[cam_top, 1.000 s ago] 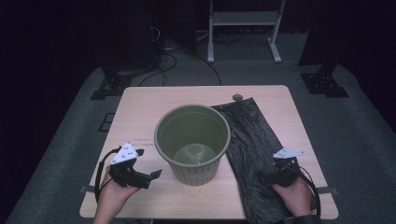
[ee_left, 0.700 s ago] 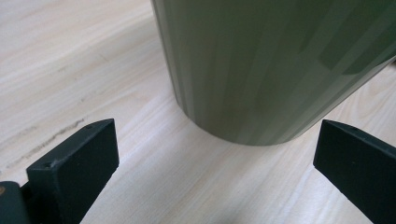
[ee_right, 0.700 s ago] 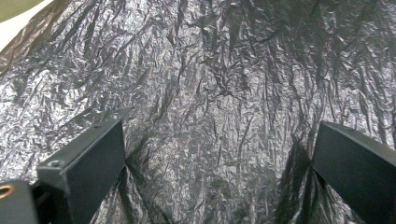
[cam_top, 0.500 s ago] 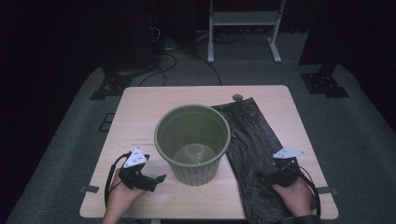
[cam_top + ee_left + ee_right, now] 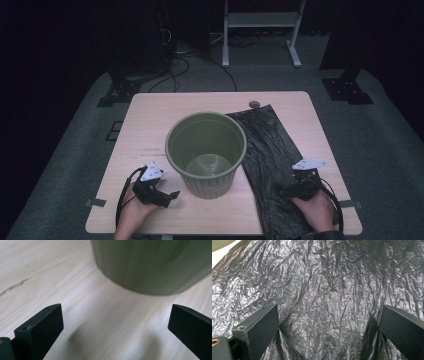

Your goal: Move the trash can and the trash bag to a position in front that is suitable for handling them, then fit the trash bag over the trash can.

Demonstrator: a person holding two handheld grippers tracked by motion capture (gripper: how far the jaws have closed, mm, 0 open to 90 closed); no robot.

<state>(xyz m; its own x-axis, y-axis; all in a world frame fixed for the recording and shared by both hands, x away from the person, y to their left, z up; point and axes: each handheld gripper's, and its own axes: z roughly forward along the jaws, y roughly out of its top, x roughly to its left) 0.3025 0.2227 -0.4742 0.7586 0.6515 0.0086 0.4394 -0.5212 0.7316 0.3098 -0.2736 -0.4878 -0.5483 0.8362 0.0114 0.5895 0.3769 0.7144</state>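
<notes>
A green plastic bin [image 5: 206,152] stands upright and empty in the middle of the wooden table [image 5: 150,120]. A crinkled black plastic bag [image 5: 270,150] lies flat to its right, reaching the table's front edge. My left gripper [image 5: 169,196] rests low at the front left, open, pointing at the bin's base [image 5: 150,267], with bare wood between its jaws. My right gripper [image 5: 292,186] sits on the bag at the front right, open, its jaws pressed onto the wrinkled film [image 5: 327,297].
A small dark disc [image 5: 254,104] lies near the table's far edge by the bag's corner. Tape tabs [image 5: 95,203] mark the front corners. Beyond the table stand a white frame [image 5: 260,30], black stands and cables on grey carpet.
My left gripper has shifted rightward and toward the front edge, closer to the bin's base. The right gripper has stayed on the bag.
</notes>
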